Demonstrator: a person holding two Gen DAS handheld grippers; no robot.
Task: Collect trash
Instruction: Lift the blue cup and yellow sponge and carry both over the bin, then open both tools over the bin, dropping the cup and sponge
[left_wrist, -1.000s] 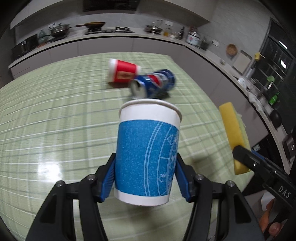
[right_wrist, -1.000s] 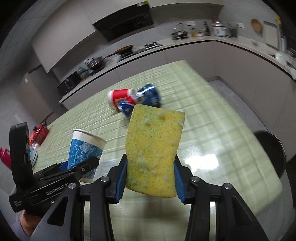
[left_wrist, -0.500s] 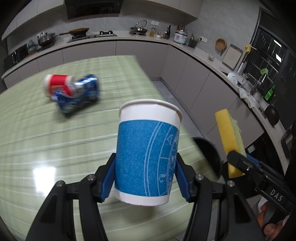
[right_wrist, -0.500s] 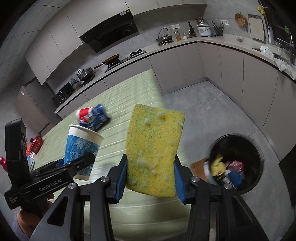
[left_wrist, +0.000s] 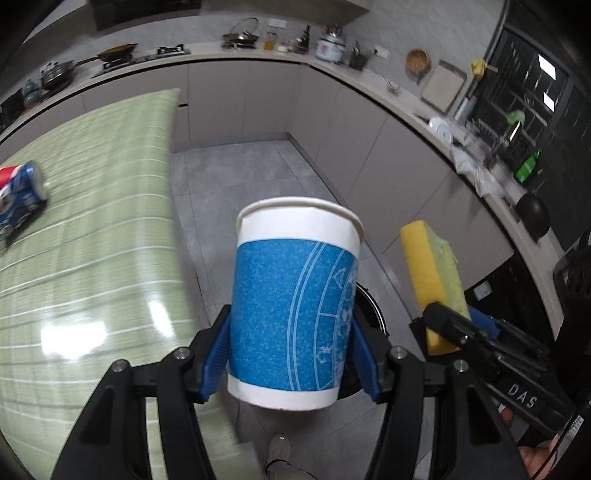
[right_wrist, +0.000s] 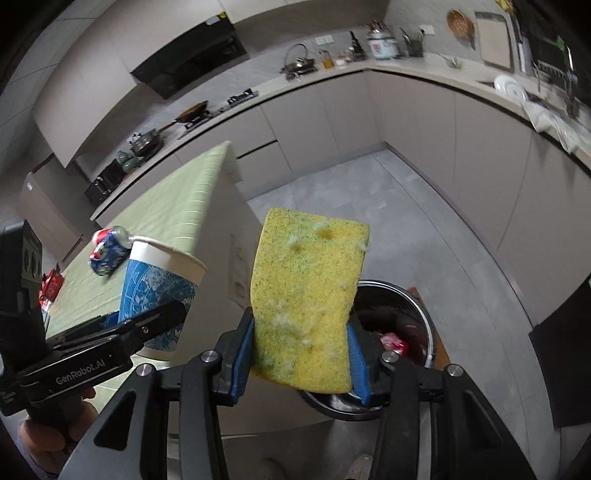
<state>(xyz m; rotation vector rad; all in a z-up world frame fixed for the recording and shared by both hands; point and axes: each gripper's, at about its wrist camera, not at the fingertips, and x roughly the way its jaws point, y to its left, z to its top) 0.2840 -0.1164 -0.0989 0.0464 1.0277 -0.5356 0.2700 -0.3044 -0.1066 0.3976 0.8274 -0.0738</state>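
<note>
Between left claw (left_wrist: 291, 354) pads — paper cup (left_wrist: 295, 306), pinched upright | right claw (right_wrist: 301, 360) — pinching sponge (right_wrist: 308, 310) above bin (right_wrist: 413, 332)

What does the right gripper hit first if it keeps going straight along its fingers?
Probably the round black trash bin on the floor. The right gripper, shut on the yellow sponge, points down at the bin's open mouth; nothing visible lies between, though depth is unclear.
</note>
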